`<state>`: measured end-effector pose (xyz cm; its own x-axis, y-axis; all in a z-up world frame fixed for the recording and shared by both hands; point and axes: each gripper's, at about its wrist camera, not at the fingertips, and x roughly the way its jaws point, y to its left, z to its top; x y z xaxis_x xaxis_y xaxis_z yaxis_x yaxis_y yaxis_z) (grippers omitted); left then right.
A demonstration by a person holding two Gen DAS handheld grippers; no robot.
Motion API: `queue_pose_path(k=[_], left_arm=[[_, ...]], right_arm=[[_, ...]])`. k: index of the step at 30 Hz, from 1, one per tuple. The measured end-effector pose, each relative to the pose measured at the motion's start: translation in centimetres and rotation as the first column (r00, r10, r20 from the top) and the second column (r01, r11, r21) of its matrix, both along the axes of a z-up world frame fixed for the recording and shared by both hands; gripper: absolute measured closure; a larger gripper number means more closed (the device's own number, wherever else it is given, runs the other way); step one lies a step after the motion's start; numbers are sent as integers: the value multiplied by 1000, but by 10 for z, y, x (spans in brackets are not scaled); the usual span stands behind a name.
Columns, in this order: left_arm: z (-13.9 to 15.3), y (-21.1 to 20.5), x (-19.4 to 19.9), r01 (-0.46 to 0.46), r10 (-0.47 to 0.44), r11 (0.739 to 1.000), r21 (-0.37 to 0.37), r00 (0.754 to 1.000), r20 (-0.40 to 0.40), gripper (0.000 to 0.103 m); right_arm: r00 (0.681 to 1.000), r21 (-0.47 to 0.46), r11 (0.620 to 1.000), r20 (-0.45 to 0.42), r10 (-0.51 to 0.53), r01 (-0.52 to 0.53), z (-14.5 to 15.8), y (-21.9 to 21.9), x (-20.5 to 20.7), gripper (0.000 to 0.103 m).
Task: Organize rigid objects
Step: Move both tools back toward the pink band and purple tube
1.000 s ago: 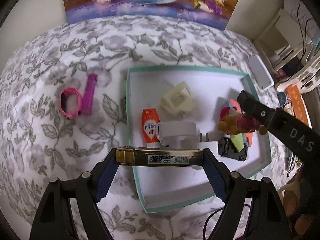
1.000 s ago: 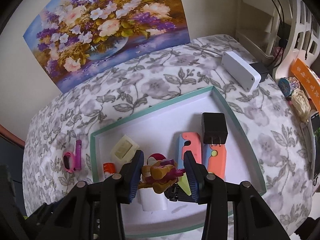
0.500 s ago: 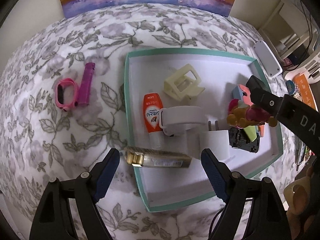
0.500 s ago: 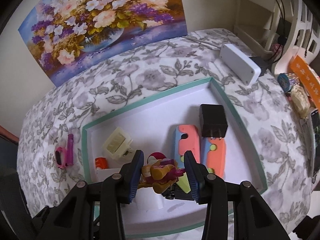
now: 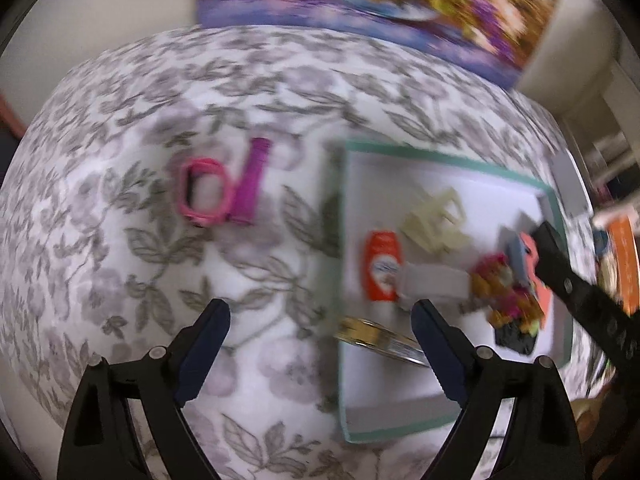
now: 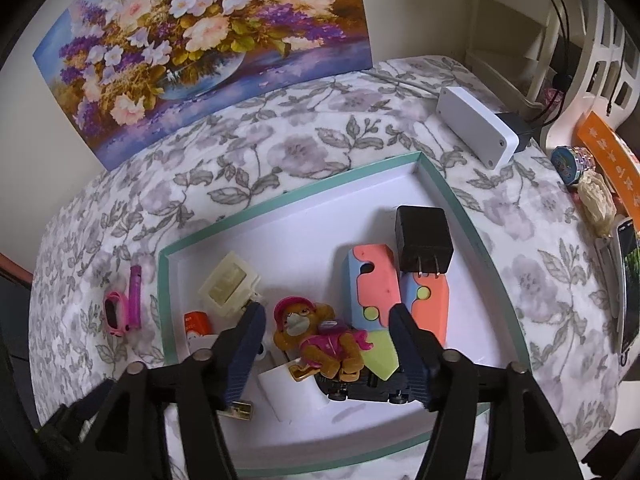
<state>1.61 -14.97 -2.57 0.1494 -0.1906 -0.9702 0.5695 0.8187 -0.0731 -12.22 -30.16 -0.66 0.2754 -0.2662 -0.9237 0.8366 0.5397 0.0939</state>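
The right gripper (image 6: 324, 332) has just been opening, its jaws spread clear of the monkey figure (image 6: 320, 340), which lies inside the teal-rimmed tray (image 6: 452, 196), long axis crosswise, head toward the tray's left wall. The left gripper (image 5: 320, 320) has just been opening too, empty, with the gold tin (image 5: 376, 338) slanted across the tray's left rim.

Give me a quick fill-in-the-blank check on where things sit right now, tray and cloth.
1. The pink watch lies on the floral cloth, ____ the teal-rimmed tray.
2. The black charger rests inside the tray with its ____ pointing toward the camera.
3. The monkey toy sits between the pads of the right hand-held gripper, whose jaws stand ____.
4. The left hand-held gripper holds ____.

Missing words: outside; prongs; open; nothing
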Motion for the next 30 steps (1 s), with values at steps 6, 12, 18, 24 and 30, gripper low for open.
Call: queue_pose_path(k=[6,12,18,24,30], left_arm=[[2,24,24,-115,115,993,-13,993,7,10],[3,47,49,-205,206,978,-21,978,14,10],[8,77,77,-298,299,954,-28,953,47,10],[11,102,103,-358,359,933,-28,929,88,10],[1,113,124,-385,385,923,-26,921,59,10]], right_arm=[[999,-21,999,-28,38,-38,-2,7,9,21],[995,-38,996,-66,80,-83,-8,17,21,18],[990,-47,990,-44,131,-134,-6,30,35,1],[982,-30,981,0,189,-189,-6,50,58,1],[967,-20,967,33,254,-253,-8,73,89,1]])
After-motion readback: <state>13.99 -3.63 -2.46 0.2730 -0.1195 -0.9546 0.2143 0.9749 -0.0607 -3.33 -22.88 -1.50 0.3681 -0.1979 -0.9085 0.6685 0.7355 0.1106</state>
